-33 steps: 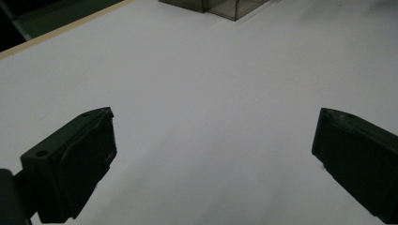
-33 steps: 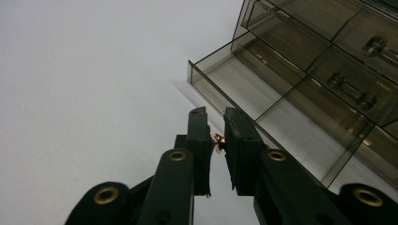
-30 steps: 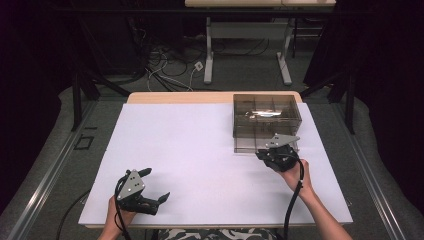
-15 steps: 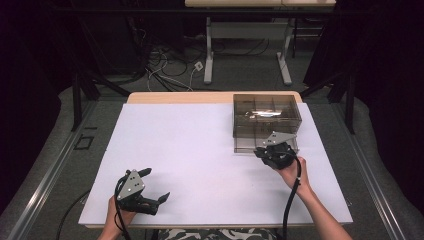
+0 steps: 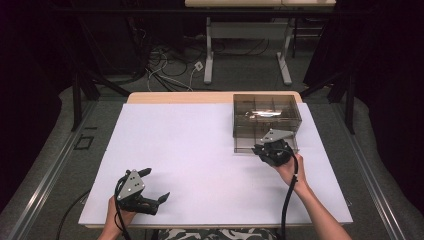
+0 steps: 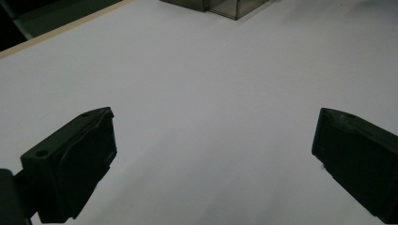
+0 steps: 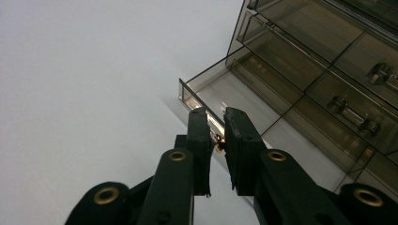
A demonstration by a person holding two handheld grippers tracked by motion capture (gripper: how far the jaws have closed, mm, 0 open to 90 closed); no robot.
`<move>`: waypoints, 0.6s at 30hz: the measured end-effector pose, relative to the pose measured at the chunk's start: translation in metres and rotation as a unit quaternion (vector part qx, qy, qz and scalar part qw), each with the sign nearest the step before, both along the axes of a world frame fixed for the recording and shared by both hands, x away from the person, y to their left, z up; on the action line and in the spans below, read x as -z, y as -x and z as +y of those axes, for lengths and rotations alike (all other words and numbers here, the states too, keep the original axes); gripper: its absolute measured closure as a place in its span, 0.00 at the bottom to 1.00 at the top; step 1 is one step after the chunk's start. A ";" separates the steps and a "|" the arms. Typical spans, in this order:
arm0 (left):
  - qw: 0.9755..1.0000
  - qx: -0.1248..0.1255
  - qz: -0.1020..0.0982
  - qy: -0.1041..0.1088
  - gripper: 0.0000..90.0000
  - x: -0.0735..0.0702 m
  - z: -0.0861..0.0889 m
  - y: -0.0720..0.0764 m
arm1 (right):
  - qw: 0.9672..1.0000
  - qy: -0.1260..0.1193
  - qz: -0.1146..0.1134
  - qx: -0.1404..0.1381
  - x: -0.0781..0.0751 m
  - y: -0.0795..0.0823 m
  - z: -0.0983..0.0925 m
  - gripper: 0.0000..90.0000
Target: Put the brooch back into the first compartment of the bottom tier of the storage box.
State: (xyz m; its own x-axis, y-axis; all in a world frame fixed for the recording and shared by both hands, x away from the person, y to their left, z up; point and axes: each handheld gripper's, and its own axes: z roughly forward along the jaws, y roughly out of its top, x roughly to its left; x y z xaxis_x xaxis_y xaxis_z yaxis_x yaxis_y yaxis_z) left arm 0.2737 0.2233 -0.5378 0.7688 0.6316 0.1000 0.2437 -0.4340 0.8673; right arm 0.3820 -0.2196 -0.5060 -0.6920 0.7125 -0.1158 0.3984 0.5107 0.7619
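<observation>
Tabletop (image 5: 200, 150): white sheet over a wooden top, dark room with cables on the floor behind.
Right hand-held gripper (image 7: 217, 140): jaws nearly together, pinching the small gold handle (image 7: 217, 139) of the lowest drawer (image 7: 220, 96), which stands pulled partly out.
Drawer box (image 5: 266, 121): smoky clear plastic, right of centre in the high view.
Left hand-held gripper (image 5: 152, 187): lower left, jaws wide apart, nothing between them, well apart from the box.
</observation>
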 end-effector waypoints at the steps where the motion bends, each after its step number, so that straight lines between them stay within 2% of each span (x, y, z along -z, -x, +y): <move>1: 1.000 0.000 0.000 0.000 0.00 0.000 0.000 0.000 | 1.000 -0.001 0.002 -0.001 0.000 0.000 0.000 0.90; 18: 1.000 0.000 0.001 0.001 0.00 0.000 0.000 0.000 | 1.000 0.001 -0.003 -0.001 -0.001 -0.007 0.007 0.90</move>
State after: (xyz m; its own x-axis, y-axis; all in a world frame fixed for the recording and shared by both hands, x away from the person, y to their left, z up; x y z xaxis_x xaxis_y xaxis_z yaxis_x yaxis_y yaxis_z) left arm 0.2735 0.2233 -0.5378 0.7684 0.6325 0.0972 0.2452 -0.4313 0.8682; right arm 0.3887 -0.2123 -0.5055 -0.6928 0.7108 -0.1217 0.3929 0.5135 0.7629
